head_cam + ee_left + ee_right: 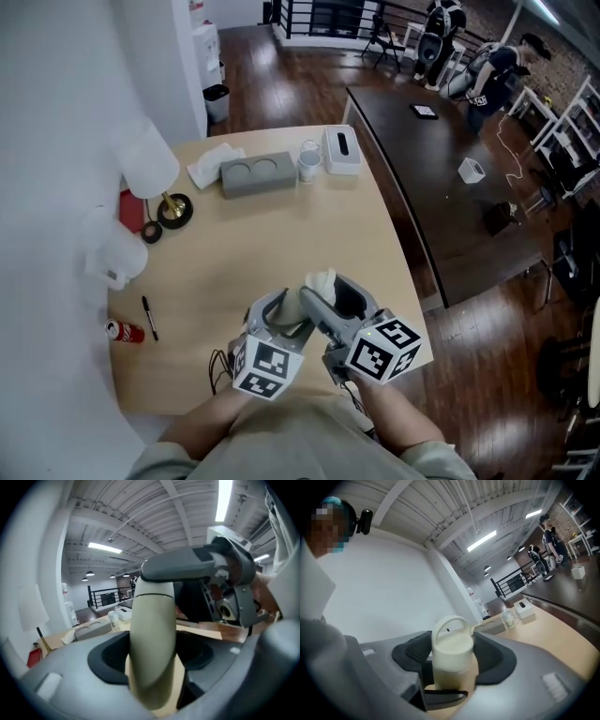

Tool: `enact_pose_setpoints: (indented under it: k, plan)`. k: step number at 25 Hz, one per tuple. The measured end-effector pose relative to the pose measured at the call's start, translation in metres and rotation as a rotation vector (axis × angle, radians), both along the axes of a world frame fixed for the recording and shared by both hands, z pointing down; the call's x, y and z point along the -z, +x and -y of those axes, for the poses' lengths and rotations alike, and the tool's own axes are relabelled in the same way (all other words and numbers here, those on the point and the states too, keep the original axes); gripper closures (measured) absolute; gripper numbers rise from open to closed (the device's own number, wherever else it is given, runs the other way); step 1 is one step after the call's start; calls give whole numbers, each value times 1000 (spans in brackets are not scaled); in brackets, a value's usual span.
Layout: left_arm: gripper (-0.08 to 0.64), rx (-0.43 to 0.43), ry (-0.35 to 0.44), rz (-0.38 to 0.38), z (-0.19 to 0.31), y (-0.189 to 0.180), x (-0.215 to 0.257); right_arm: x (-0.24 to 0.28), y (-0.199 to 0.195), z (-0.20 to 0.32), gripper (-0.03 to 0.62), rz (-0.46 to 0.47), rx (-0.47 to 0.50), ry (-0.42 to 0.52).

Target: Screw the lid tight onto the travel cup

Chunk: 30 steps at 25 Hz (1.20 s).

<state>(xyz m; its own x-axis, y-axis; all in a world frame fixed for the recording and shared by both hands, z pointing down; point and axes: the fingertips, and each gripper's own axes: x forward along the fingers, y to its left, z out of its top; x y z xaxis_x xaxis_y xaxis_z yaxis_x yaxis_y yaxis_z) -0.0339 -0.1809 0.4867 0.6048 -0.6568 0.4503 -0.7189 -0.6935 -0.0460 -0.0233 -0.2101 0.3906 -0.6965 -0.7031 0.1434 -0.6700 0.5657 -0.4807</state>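
Presently both tools meet on one object, held above the near edge of the pale wooden counter (281,234), close to the person's body. On the left tool (154,660) the jaws are spread wide, with the dark pads pressed against either side of the beige body of the travel cup (152,630), which runs up between them. A grey jaw of the right tool (452,657) crosses over the cup's upper end in the left gripper view. The right tool's jaws are likewise wide, with the pads closed on both sides of the cream lid (451,646). The lid sits on the cup's mouth, and its loop handle stands up from the top. Whether the lid is fully seated cannot be told. At the far end of the counter are a grey two-hole tray (258,174), a clear cup (309,161) just beside it, a white box (341,150) and a crumpled white cloth (214,165). Along the left side stand a lamp with a brass base (174,209), a black pen (149,317) and a red can (124,331) lying on its side. To the right a long dark counter (412,197) stands on a brown wood floor (487,356). People (492,75) stand at its far end, and a black railing (328,17) runs behind. The ceiling is ribbed, with strip lights (105,548).
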Motion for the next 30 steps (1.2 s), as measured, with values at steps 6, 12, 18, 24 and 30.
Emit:
enact_pose_setpoints:
  k: [6,12,18,24,30]
  plan:
    - [249,-76,-49,-63,-4,5,6,1,0,-3,313,18,48,4]
    - [249,-296,-259,-277,-31,9,23,26,-1,-25,281,106,244,59]
    - [247,-698,-477,-653,-79,5,75,58,6,-58,281,255,519,120]
    - [247,-945,-548,-793,-108,1,103,78,-1,-88,281,306,728,165]
    - [247,-1067,-588,-788,-128,5,106,80,-10,-105,281,322,824,167]
